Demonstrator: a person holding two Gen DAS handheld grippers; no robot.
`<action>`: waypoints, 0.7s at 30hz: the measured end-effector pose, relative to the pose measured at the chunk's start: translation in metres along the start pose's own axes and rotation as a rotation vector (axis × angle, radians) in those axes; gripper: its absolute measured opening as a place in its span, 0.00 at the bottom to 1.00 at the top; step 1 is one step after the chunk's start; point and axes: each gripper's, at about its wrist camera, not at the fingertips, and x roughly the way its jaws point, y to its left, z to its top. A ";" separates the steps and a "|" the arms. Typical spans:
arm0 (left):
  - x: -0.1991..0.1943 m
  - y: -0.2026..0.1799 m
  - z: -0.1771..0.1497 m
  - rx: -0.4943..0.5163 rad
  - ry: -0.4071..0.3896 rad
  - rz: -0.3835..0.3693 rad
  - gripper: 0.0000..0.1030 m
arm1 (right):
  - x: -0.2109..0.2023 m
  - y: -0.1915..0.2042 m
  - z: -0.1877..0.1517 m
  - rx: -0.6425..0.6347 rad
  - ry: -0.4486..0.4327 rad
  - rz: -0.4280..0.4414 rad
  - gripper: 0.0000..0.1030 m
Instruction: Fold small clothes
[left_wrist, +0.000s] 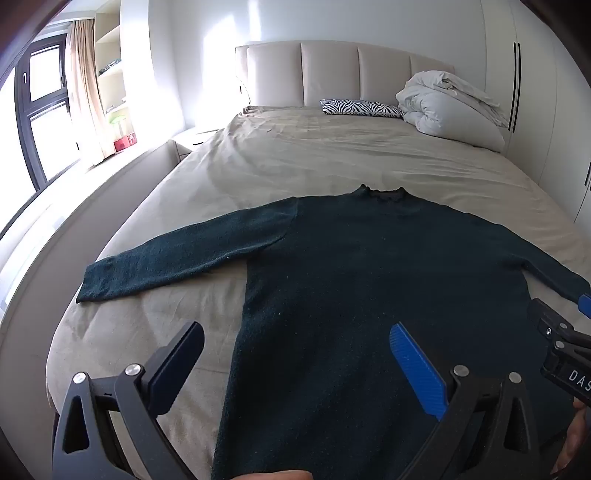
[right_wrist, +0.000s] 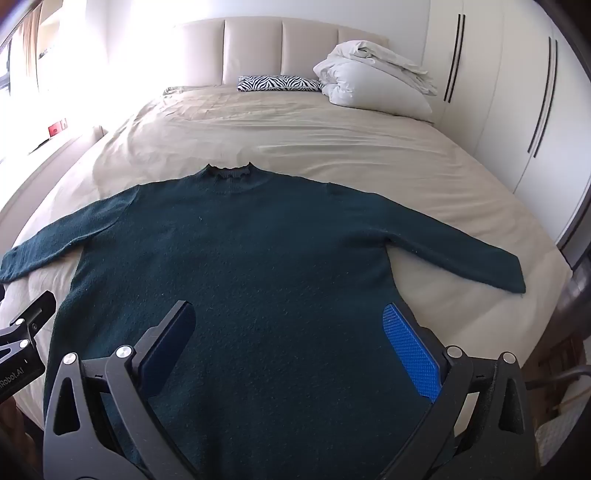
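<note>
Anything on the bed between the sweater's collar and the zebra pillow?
Nothing: only bare beige sheet lies between the sweater collar and the zebra pillow, clearest in the right wrist view.

dark green sweater (left_wrist: 369, 277), beige sheet (left_wrist: 295, 155), zebra-striped pillow (left_wrist: 360, 108), white duvet (left_wrist: 450, 107)
</note>
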 end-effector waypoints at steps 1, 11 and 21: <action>0.000 0.000 0.000 -0.001 -0.001 -0.001 1.00 | 0.000 0.000 0.000 0.002 0.002 0.004 1.00; 0.000 0.000 0.000 -0.001 0.000 -0.001 1.00 | 0.000 -0.003 0.001 0.001 0.002 0.002 1.00; 0.000 0.000 0.000 0.000 0.000 0.001 1.00 | 0.002 -0.006 0.003 0.004 0.009 0.005 1.00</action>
